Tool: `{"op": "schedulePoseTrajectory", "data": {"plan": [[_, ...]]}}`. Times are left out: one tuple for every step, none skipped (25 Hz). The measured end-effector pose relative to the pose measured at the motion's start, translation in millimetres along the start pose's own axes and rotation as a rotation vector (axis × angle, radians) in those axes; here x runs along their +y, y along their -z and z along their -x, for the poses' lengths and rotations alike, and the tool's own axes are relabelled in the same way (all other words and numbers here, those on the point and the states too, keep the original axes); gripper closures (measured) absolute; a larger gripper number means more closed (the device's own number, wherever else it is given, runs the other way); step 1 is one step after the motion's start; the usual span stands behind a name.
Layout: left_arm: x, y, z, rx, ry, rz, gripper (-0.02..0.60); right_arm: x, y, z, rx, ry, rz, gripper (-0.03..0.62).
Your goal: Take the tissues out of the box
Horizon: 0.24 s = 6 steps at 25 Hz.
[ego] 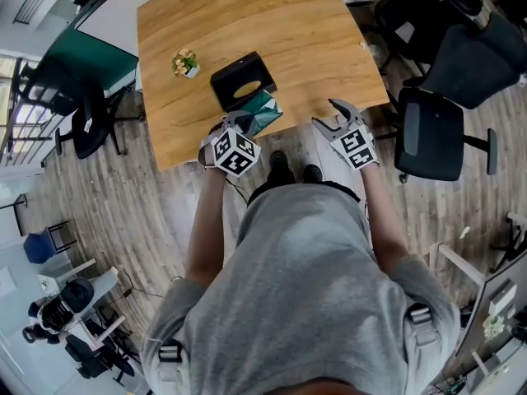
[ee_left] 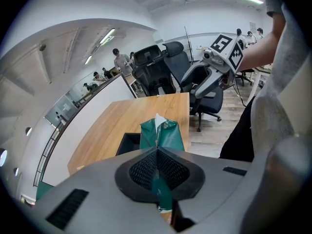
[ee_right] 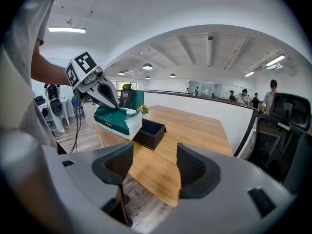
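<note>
A green and white tissue pack point(ego: 262, 112) hangs by its top in my left gripper point(ego: 240, 123), which is shut on it, just in front of the open black box point(ego: 242, 81) on the wooden table point(ego: 247, 15). The left gripper view shows the pack point(ee_left: 163, 135) pinched between the pads, with the box point(ee_left: 127, 143) behind it. In the right gripper view the pack point(ee_right: 114, 118) is lifted beside the box point(ee_right: 151, 133). My right gripper point(ego: 332, 115) stands open and empty at the table's front edge, its jaws point(ee_right: 155, 165) apart.
A small potted plant point(ego: 184, 62) stands left of the box. A black office chair point(ego: 432, 134) sits to the right of the table, more chairs behind it. A dark chair point(ego: 86, 122) stands at the left. Wooden floor lies under my feet.
</note>
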<state>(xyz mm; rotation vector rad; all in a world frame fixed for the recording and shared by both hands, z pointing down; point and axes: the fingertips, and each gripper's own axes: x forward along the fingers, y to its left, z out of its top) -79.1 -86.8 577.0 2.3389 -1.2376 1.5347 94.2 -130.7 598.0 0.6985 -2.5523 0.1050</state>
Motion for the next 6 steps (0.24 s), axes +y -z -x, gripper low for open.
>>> {"op": "schedulePoseTrajectory", "data": {"plan": [[-0.7,-0.1,0.5,0.002,-0.001,0.001,0.561,-0.5,0.5,0.7,0.001,-0.001,-0.001,0.313],[-1.1,-0.4,0.9,0.004,-0.002,0.001,0.561,-0.9,0.7,1.4,0.000,-0.003,-0.001,0.313],[-1.4,-0.8,1.1,0.006,-0.003,0.000,0.561,-1.3,0.8,2.1,-0.001,-0.004,-0.001,0.313],[-1.8,-1.2,1.2,0.008,-0.005,-0.002,0.561,-1.5,0.9,2.9,-0.003,-0.007,-0.002,0.313],[-2.1,-1.6,1.2,0.010,-0.006,-0.003,0.561,-1.5,1.1,3.6,-0.005,-0.009,-0.002,0.313],[-2.5,-2.0,1.3,0.012,-0.008,-0.005,0.561,-1.6,1.3,4.3,-0.006,-0.011,-0.003,0.313]]}}
